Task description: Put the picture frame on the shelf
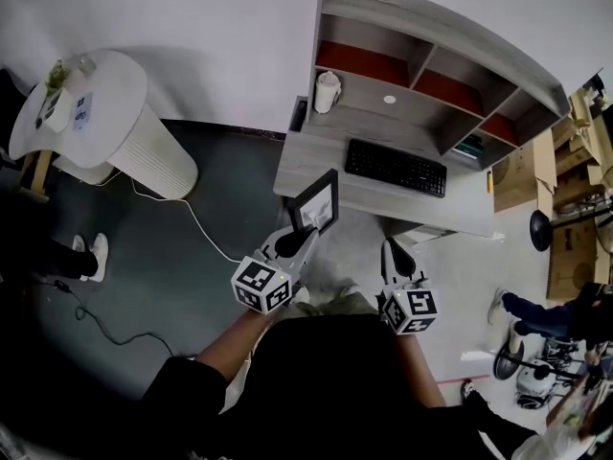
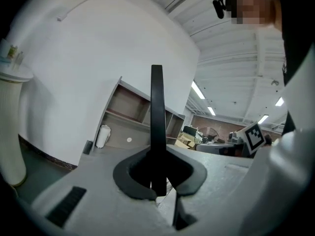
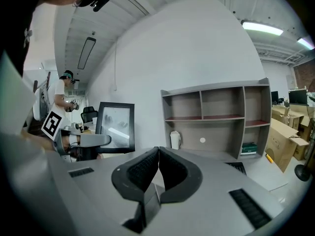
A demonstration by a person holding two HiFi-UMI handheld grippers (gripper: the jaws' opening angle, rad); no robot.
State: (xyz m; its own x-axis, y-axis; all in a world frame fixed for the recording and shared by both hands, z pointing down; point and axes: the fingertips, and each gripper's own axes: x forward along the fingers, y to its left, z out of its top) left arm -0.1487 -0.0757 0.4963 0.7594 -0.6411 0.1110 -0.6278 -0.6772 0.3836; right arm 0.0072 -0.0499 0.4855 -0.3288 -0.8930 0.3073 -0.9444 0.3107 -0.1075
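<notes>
A black picture frame [image 1: 317,204] with a pale picture stands upright in front of the desk, and my left gripper [image 1: 305,230] is shut on its lower edge. In the left gripper view the frame [image 2: 156,112] shows edge-on, rising out of the left gripper [image 2: 157,175]. The grey shelf unit [image 1: 431,60] with red-backed compartments stands on the desk beyond it. My right gripper [image 1: 391,247] hangs beside the left one, shut and empty. The right gripper view shows the right gripper [image 3: 158,151] with its pads pressed together, the frame [image 3: 116,127] at left and the shelf [image 3: 216,114] ahead.
On the grey desk [image 1: 311,156] lie a black keyboard [image 1: 396,167] and a white container [image 1: 328,91]. A white round side table [image 1: 105,103] stands at left, with a cable [image 1: 192,220] across the dark floor. Cardboard boxes [image 1: 565,218] are stacked at right. Another person's feet [image 1: 88,255] are at far left.
</notes>
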